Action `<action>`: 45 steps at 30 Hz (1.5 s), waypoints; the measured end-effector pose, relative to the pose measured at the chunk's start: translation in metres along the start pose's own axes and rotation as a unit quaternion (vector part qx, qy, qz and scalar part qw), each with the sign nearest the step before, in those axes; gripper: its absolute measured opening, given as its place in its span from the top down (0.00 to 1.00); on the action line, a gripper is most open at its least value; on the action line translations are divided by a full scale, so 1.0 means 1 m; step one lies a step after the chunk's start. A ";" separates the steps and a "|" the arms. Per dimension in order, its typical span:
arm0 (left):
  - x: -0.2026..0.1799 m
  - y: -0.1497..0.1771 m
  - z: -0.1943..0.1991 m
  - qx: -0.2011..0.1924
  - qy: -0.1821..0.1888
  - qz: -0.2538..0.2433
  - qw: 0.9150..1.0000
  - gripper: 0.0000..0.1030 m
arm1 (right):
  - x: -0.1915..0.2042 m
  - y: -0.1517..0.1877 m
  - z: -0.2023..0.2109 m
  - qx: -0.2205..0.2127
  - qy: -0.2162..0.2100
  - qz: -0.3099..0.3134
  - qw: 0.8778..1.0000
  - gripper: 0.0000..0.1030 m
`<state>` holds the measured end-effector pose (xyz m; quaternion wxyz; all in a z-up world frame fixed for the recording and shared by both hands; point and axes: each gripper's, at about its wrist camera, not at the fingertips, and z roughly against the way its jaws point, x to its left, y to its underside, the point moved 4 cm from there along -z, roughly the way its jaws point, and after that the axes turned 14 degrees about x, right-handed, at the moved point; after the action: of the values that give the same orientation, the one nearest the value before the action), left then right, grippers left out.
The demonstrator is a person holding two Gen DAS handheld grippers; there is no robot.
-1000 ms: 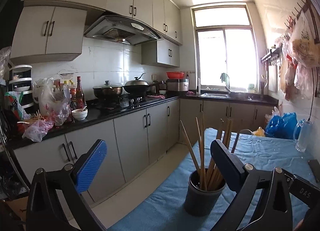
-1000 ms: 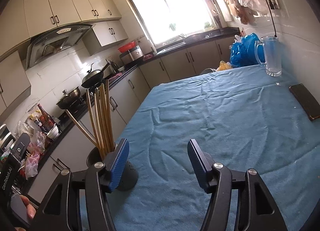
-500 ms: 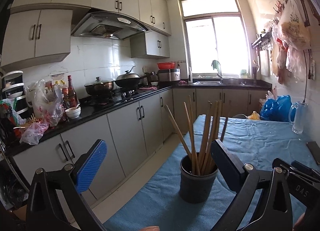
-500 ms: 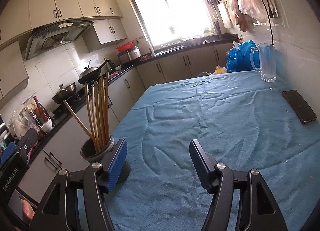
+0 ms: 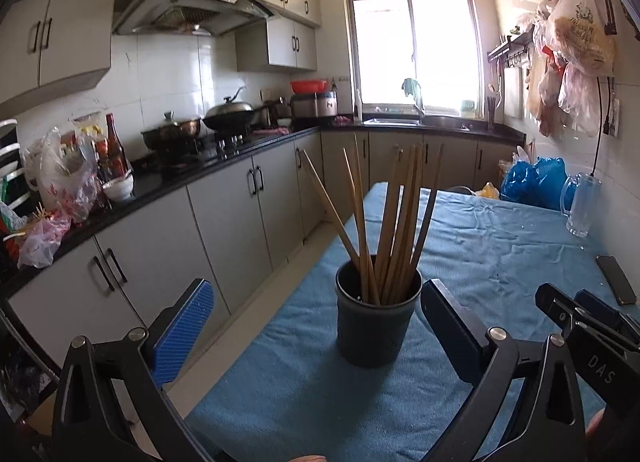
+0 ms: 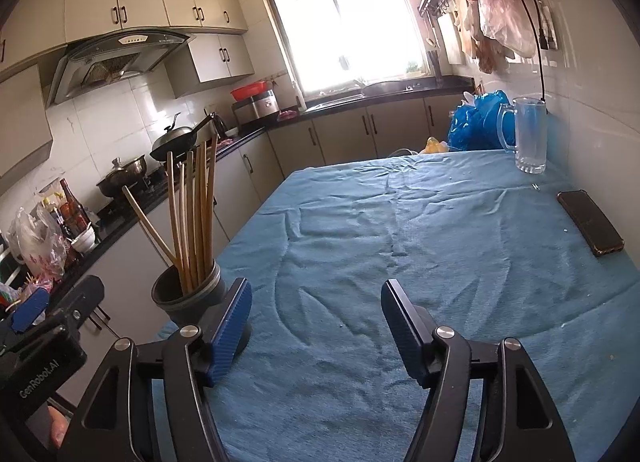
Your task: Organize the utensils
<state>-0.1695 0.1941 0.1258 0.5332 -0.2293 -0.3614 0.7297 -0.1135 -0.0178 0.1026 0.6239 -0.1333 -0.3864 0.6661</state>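
Note:
A dark round holder (image 5: 378,318) stands near the left edge of the table with the blue cloth (image 5: 500,246). Several wooden chopsticks (image 5: 394,217) stand in it, fanned out. My left gripper (image 5: 316,322) is open and empty, its jaws wide apart just in front of the holder. In the right wrist view the holder (image 6: 188,296) with the chopsticks (image 6: 196,217) is at the left, just behind the left fingertip. My right gripper (image 6: 316,320) is open and empty above the cloth (image 6: 420,242).
A black phone (image 6: 590,227) lies near the table's right edge by the wall. A glass mug (image 6: 528,139) and blue plastic bags (image 6: 476,121) are at the far right corner. Kitchen cabinets and a counter with pots (image 5: 188,133) run along the left, across a floor gap.
Both grippers have drawn back and tilted a little, so the holder now sits more centred in the left wrist view. Both stay open. The holder and chopsticks have not moved.

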 end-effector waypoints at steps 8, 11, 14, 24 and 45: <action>0.002 0.003 -0.008 0.016 0.004 0.004 1.000 0.00 | 0.002 0.001 -0.001 -0.005 0.015 0.011 1.000 0.28; 0.003 0.004 -0.012 0.025 0.010 0.005 1.000 0.00 | 0.004 0.002 -0.002 -0.007 0.022 0.016 1.000 0.28; 0.003 0.005 -0.014 0.028 0.013 0.003 1.000 0.00 | 0.006 0.003 -0.002 -0.011 0.030 0.025 0.999 0.28; 0.005 0.006 -0.020 0.034 0.016 0.000 0.999 0.00 | 0.013 0.004 0.000 -0.027 0.050 0.044 0.997 0.25; 0.005 0.009 -0.029 0.049 0.026 0.001 0.998 0.00 | 0.014 0.006 -0.006 -0.021 0.054 0.051 0.997 0.24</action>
<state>-0.1557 0.2053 0.1007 0.5524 -0.2217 -0.3113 0.7408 -0.1169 -0.0021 0.0987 0.6064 -0.2017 -0.3585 0.6805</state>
